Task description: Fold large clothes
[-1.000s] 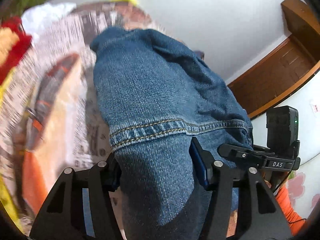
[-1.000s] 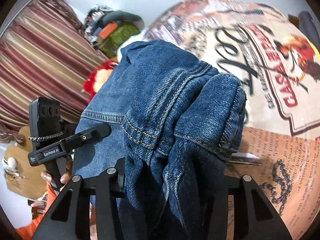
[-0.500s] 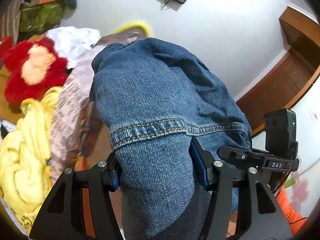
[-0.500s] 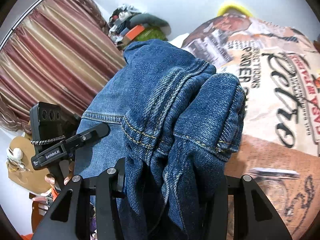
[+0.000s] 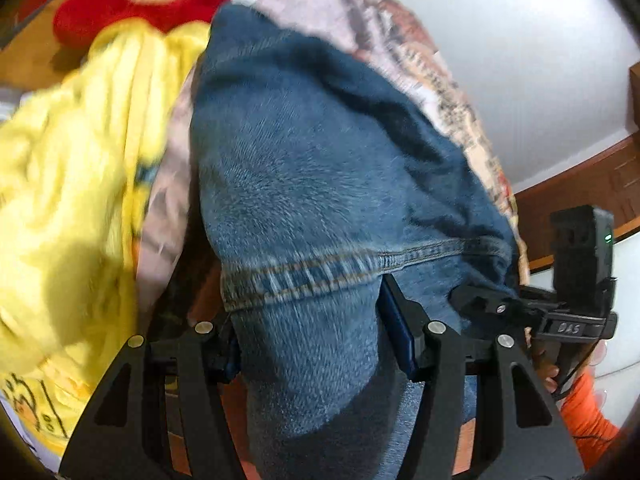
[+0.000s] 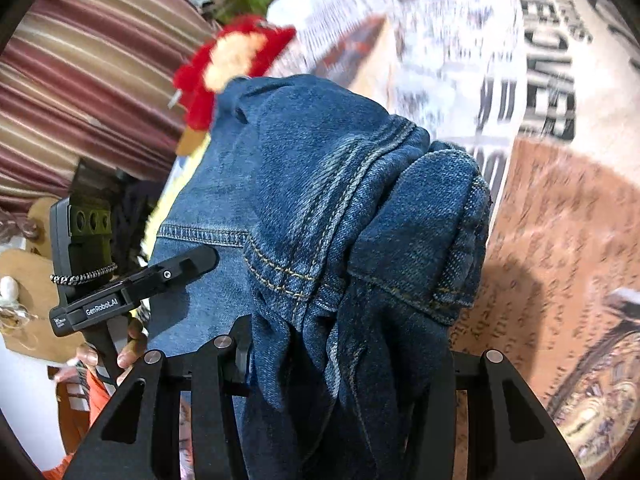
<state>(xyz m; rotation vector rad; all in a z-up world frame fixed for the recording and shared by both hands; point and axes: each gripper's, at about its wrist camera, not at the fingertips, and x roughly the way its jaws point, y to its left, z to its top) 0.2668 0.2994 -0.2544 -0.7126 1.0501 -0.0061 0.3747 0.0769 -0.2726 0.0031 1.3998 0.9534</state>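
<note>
Left wrist view: left gripper (image 5: 308,344) and right gripper (image 6: 344,356) each clamp bunched jeans (image 5: 320,184), lifted above bedspread (image 6: 560,220); folding looks barely begun.

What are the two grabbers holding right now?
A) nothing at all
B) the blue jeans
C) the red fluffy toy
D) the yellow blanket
B: the blue jeans are bunched between the fingers of both the left gripper and the right gripper, while the yellow blanket and the red fluffy toy lie off to the side, untouched.
</note>
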